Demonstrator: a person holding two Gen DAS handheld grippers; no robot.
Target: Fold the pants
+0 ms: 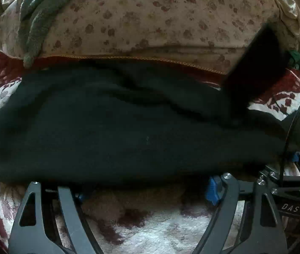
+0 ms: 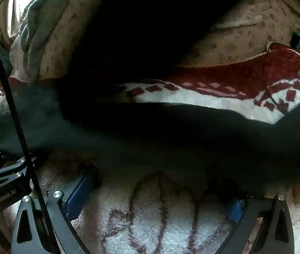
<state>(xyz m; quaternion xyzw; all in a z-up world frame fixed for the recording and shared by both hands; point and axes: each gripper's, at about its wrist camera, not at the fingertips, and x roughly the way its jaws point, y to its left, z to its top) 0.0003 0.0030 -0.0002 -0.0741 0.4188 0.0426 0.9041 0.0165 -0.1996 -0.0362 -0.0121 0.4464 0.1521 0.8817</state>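
Observation:
The black pants (image 1: 118, 122) lie across a fluffy white and dark-red blanket (image 1: 160, 228), stretched left to right. In the right wrist view the pants (image 2: 192, 135) run across the middle. My left gripper (image 1: 147, 187) is open, its fingers spread wide at the near edge of the pants, with the blue pads partly under the cloth. My right gripper (image 2: 160, 194) is open too, its blue pads (image 2: 78, 192) at the near hem of the pants. The right gripper's frame shows at the right of the left wrist view (image 1: 285, 182).
A beige flowered quilt (image 1: 150, 17) is heaped behind the pants, with a grey-green towel (image 1: 37, 21) on its left. A black cable (image 2: 16, 116) hangs across the left of the right wrist view. A dark blurred shape (image 1: 255, 67) stands at the right.

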